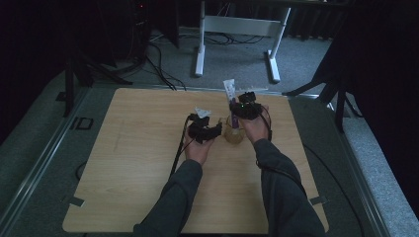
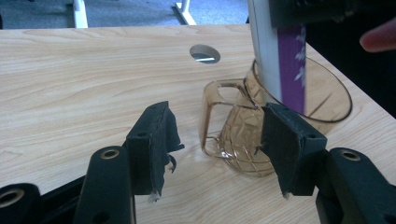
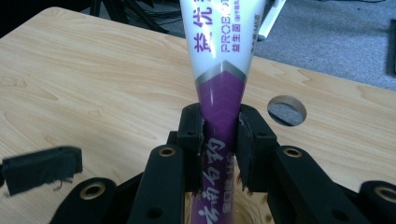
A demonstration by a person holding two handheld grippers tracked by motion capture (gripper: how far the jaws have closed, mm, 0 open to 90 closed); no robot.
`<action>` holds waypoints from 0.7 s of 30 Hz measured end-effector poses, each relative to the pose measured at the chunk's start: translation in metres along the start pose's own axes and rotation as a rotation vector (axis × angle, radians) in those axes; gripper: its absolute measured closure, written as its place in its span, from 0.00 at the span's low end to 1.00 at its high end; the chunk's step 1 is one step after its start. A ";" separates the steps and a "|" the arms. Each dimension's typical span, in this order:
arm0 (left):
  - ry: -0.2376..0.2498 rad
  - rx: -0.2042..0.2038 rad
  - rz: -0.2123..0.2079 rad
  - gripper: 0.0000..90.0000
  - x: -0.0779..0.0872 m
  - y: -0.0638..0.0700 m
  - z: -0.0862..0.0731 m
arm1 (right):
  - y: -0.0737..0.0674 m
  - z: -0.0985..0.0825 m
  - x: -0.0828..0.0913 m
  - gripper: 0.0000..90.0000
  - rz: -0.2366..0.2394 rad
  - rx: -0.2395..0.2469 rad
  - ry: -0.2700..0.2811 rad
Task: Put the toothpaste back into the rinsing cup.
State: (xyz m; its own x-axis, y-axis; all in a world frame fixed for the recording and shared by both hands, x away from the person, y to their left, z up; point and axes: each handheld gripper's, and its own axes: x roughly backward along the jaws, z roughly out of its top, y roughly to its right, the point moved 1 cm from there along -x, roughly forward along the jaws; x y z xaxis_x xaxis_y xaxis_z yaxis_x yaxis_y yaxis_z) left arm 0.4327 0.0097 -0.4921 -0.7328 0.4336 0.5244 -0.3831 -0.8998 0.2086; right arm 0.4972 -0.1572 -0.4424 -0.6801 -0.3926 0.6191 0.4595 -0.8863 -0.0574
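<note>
The right gripper point(image 3: 219, 140) is gripping a white and purple tube point(image 3: 219, 70) by its purple part and is setting it upright into the amber glass cup point(image 2: 280, 116), so the step in hand looks like standing the tube inside the cup; next the jaws would need to part and lift clear without tipping it. The left gripper point(image 2: 215, 140) is hovering half open beside the cup's handle, holding nothing, while the tube's long axis is running near vertical, crimped end up.
</note>
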 end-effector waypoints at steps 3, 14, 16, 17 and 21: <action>-0.002 -0.004 0.001 0.47 -0.001 0.001 -0.001 | -0.002 -0.008 0.003 0.80 0.002 0.016 0.006; -0.019 0.001 0.012 0.47 -0.003 -0.005 -0.010 | -0.002 -0.023 0.024 0.64 0.032 0.030 0.044; -0.022 -0.001 0.019 0.47 -0.001 -0.009 -0.011 | -0.001 -0.023 0.030 0.62 0.032 0.028 0.053; -0.025 -0.004 0.025 0.47 0.000 -0.011 -0.012 | 0.001 -0.024 0.034 0.61 0.032 0.024 0.061; -0.028 0.001 0.053 0.47 0.005 -0.026 -0.015 | 0.010 -0.030 0.046 0.60 0.018 -0.031 0.079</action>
State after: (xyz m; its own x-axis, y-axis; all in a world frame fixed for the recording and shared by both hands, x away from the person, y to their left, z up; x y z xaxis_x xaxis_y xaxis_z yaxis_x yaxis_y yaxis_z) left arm 0.4304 0.0359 -0.5070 -0.7362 0.3837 0.5575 -0.3435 -0.9216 0.1807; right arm 0.4531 -0.1911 -0.4382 -0.7154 -0.4253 0.5544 0.4547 -0.8858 -0.0928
